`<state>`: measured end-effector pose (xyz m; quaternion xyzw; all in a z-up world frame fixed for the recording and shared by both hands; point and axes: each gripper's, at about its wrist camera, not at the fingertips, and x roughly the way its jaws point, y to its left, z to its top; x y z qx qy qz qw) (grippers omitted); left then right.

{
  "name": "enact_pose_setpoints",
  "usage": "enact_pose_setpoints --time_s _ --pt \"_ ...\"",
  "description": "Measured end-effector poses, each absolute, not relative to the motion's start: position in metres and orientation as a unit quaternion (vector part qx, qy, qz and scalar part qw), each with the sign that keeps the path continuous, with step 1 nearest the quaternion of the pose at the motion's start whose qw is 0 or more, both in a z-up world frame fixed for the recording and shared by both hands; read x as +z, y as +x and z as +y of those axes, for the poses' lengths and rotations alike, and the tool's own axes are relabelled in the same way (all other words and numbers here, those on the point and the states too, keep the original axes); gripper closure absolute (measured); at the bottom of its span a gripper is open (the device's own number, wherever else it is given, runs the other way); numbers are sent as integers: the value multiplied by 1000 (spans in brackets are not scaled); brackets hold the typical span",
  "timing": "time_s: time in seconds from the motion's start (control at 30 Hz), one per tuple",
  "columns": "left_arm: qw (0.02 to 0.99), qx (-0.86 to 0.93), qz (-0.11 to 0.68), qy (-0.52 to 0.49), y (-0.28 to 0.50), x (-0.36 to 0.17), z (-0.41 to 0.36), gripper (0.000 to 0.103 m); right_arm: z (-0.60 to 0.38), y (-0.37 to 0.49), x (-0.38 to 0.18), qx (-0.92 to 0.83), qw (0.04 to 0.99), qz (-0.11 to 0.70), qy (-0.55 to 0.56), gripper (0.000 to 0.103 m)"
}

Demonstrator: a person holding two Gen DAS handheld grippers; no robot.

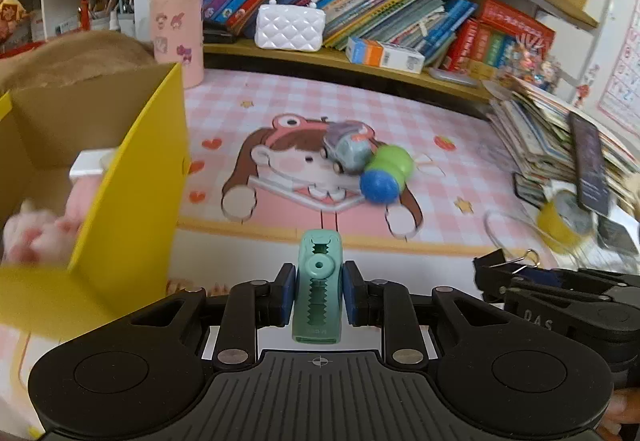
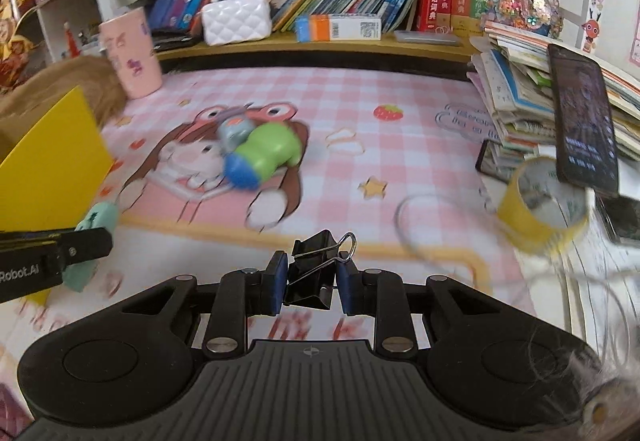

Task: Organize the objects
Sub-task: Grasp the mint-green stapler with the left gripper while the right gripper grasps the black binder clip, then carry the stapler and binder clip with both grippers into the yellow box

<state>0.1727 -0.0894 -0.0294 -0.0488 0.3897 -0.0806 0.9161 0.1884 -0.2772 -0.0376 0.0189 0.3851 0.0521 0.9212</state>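
**Both grippers loaded; yellow box stands at the left**

We find the left gripper (image 1: 317, 293) closed to a narrow gap on a mint-green correction tape dispenser (image 1: 318, 287), held upright between the blue pads (image 1: 287, 293) and clear of the pink checked desk mat (image 1: 400, 113). The right gripper (image 2: 311, 281) is likewise drawn in on a black binder clip (image 2: 312, 273), its wire handles pointing up and to the right.

The yellow box (image 1: 132, 193) stands open just to the left of the left gripper, with pink plush items (image 1: 44, 233) already inside. We judge it the likely destination for both held pieces. A grey toy car (image 1: 348, 151) and a green-and-blue toy (image 1: 386, 173) lie touching one another on the mat, well ahead of both grippers and not yet collected.

Handling, in our judgement:
- The dispenser is light, rigid plastic with smooth sides. The pads bear on its flat flanks near mid-body, which looks secure, though its upper end stands above the pads.
- The clip is small, stiff steel and light. The grip appears to be across its folded body at a tilt (the exact contact faces are hard to make out), so it could pivot if knocked.
- The rounded green-and-blue toy may roll, and is best taken across its narrow waist.

Also noted at the right: a roll of yellow tape (image 2: 540, 209) and a phone (image 2: 584, 121) leaning on stacked books.
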Motion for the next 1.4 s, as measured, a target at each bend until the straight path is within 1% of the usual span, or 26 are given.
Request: enact_pose_setpoints --time_s 0.4,0.7,1.13,1.4 --pt "910 -106 398 -50 94 -31 -34 80 -206 101 -35 62 918 392 4 79" --pt "909 -73 404 -67 47 -29 26 80 -143 54 -33 108 913 392 -19 79" --pt "920 -29 382 -77 4 -20 89 80 -78 24 -28 153 913 376 -37 79" --pt "925 -19 372 -79 -6 -16 111 80 -55 14 -23 157 917 364 -39 79"
